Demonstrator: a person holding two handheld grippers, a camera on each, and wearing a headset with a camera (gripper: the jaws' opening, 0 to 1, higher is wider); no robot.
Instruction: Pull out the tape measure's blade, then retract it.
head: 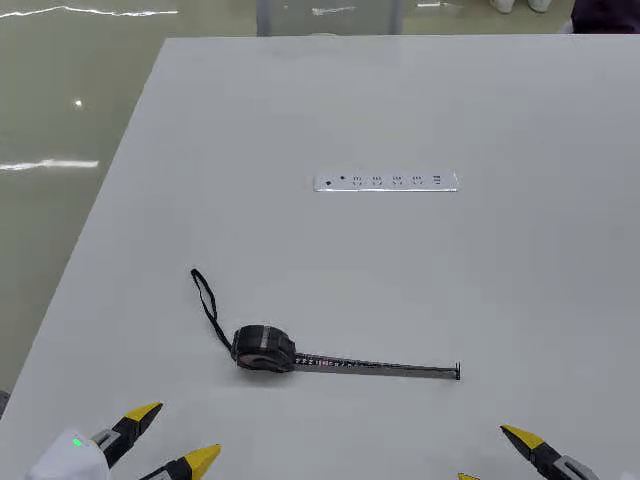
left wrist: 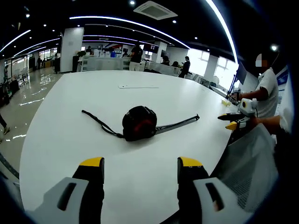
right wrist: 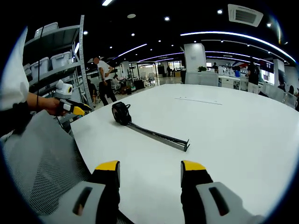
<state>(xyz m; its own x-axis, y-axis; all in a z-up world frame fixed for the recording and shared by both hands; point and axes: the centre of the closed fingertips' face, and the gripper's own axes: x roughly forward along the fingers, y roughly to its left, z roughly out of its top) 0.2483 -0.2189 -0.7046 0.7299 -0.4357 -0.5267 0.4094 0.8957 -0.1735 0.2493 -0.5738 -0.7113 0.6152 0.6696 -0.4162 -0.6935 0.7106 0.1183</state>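
A black tape measure (head: 264,349) lies on the white table (head: 400,120) with its blade (head: 385,367) pulled out to the right, ending in a hook (head: 457,371). Its black wrist strap (head: 207,305) trails to the upper left. The left gripper (head: 170,437) is open near the table's front edge, below and left of the case, holding nothing. The right gripper (head: 495,455) is open at the lower right, below the blade's hook end. In the left gripper view the tape measure (left wrist: 139,122) sits ahead of the open gripper (left wrist: 141,163). The right gripper view has the blade (right wrist: 158,136) ahead of its open gripper (right wrist: 150,166).
A white power strip (head: 386,182) lies flat on the table further back. The table's left edge drops to a glossy floor (head: 50,150). Shelving (right wrist: 60,51) and several people stand in the background. A person's sleeve and mesh chair back (right wrist: 42,154) sit close by.
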